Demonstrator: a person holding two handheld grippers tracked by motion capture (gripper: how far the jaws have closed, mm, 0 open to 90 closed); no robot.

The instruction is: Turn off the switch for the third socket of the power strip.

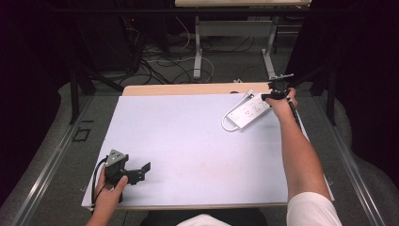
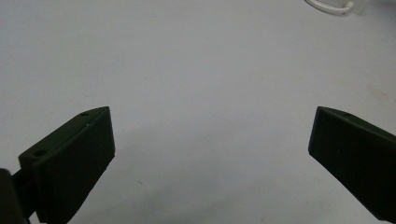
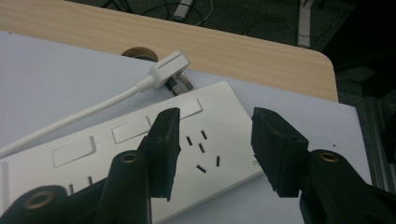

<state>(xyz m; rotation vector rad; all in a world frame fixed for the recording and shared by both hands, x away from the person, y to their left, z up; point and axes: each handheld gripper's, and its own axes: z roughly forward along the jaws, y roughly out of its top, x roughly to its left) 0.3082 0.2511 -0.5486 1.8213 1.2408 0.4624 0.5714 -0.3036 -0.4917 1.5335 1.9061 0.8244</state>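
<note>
A white power strip lies at the far right of the white sheet, its white cable looped at its near-left end. In the right gripper view the power strip shows switches and sockets, and its white plug lies just beyond it. My right gripper hovers over the strip's far end, open, with nothing between the jaws. My left gripper rests near the sheet's front left, open, empty, over bare sheet.
The sheet covers a wooden table whose far edge is exposed. A round hole in the wood sits by the plug. Beyond the table, cables and desk legs stand on the floor. A loop of white cable appears far off.
</note>
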